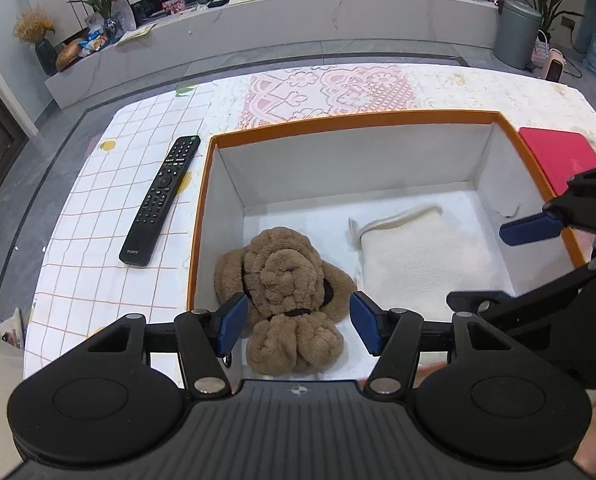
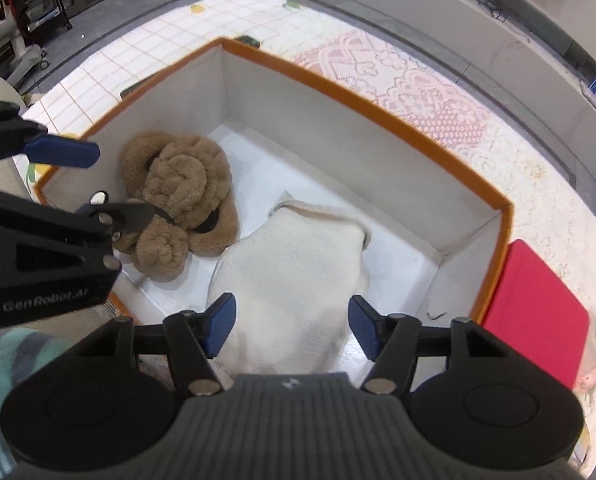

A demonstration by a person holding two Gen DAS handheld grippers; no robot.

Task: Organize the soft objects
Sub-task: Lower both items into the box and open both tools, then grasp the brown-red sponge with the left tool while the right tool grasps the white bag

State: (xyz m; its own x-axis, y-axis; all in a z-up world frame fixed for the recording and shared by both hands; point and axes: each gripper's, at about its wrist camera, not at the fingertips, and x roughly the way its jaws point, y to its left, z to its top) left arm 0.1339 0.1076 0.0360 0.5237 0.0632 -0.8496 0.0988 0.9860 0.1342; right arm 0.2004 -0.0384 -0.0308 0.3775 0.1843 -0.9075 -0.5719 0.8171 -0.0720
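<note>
1. Two soft things are lying inside the orange-rimmed, white-lined cardboard box [image 1: 207, 184] on the cloth-covered counter [image 1: 97, 216]: a brown rolled plush toy [image 1: 285, 276] in the near-left corner and a cream folded fleece cloth [image 2: 293, 268] just beside it, the two appearing to touch at one edge.
2. The left gripper [image 1: 298, 322] is hovering over the plush toy with jaws spread and nothing between them; the right gripper [image 2: 289, 326] is hanging over the cream cloth, likewise spread and empty.
3. The step in hand looks like a release and withdrawal; doing it well means lifting each gripper straight up so no fingertip is dragging fleece or plush out of place.
4. The box's tall walls are crowding the left side; the far half of the floor is lying open for further items.
5. Outside the rim, a black Sony remote control [image 1: 159, 200] is sitting just left of the box and a flat red rectangular pad [image 2: 534, 320] is touching its right wall; both are narrowing the room for sideways moves.
</note>
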